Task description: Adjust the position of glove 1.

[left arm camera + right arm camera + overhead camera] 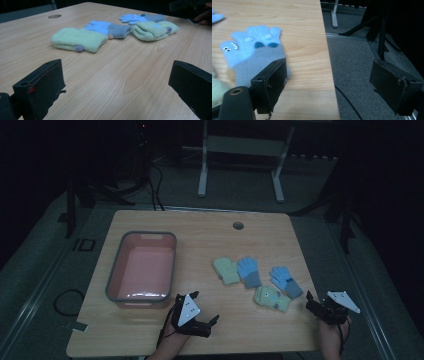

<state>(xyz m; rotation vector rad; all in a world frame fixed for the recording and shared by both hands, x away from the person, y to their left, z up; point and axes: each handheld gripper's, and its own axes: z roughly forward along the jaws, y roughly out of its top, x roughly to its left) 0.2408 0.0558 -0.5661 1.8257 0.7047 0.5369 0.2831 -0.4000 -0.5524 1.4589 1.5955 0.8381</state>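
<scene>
With both tongs wide and empty, I'd pinch the soft, light blue glove (252,53) (floppy fleece) at its cuff.

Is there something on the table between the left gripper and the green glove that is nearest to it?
Nothing visible stands in the way. The left gripper has open jaws, and bare wood of the table lies between them and the green glove. The other gloves lie beyond it.

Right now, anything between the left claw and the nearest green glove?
Nothing. In the left gripper view, only bare table lies between the open left claw and the green glove. The high view shows the same.
</scene>
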